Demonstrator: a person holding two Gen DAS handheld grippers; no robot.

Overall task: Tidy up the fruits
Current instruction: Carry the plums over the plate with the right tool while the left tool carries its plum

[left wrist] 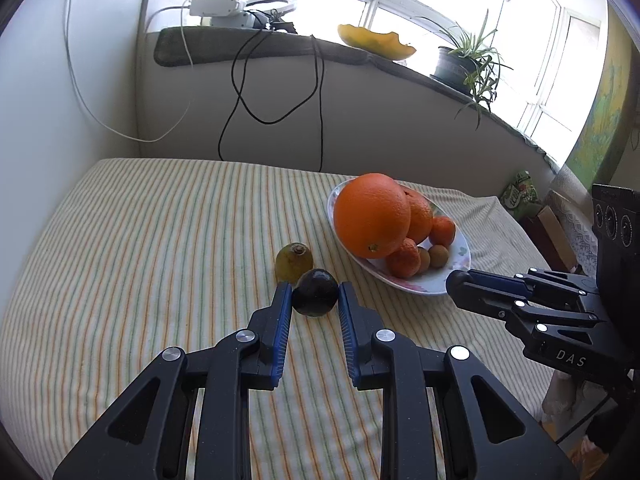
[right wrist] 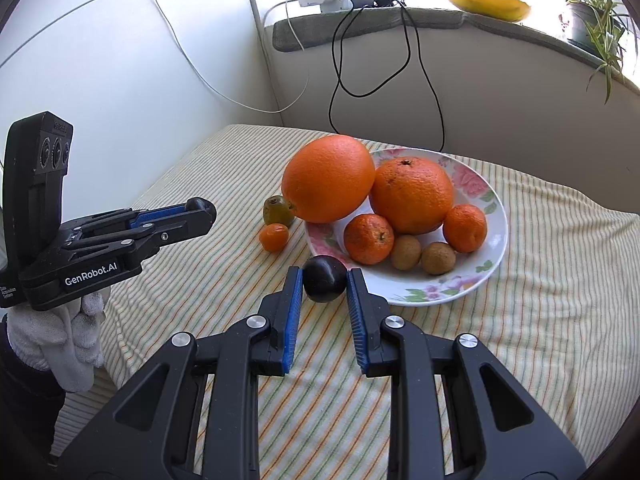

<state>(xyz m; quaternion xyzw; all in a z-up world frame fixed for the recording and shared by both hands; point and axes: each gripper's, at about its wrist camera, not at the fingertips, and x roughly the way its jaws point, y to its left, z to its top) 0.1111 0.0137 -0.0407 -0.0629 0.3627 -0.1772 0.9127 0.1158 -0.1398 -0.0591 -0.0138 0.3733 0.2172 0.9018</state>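
Left wrist: left gripper (left wrist: 315, 287) has its fingers narrowed onto a dark green fruit (left wrist: 315, 294), with both blue pads touching its sides. It sits at the very fingertips, so the grip is shallow. I can't tell whether it is lifted or resting on the striped cloth (left wrist: 160, 240).
- A kiwi (left wrist: 294, 267) is just behind it at 11 o'clock.
- The plate (left wrist: 416, 286) is at 2 o'clock.
- My call: carry it low to the plate's open near side and squeeze no harder, since it's probably soft.
- Don't nudge the big orange (left wrist: 371, 216). It's stacked on the others, leans over the rim and looks ready to roll.
- The right gripper (left wrist: 460, 280) is edge-on at the plate's near rim at 3 o'clock, so I can't read its gap from here.

Right wrist: the right fingers are narrow too, with the pads against a dark purple fruit (right wrist: 324, 284). It's also a tip-only hold, and it overlaps the plate rim at 12 o'clock.
- I'd release into the free patch at the front of the plate, low, so the fruit doesn't bounce.
- Plate contents:
  - the big orange on the left rim
  - a second orange (right wrist: 412, 194)
  - two mandarins (right wrist: 368, 238)
  - two small brown fruits (right wrist: 406, 252)
- Off the plate at 11 o'clock are the kiwi and a small mandarin (right wrist: 274, 238).
- The left gripper is at 9 o'clock, held in a white-gloved hand (right wrist: 68, 340).
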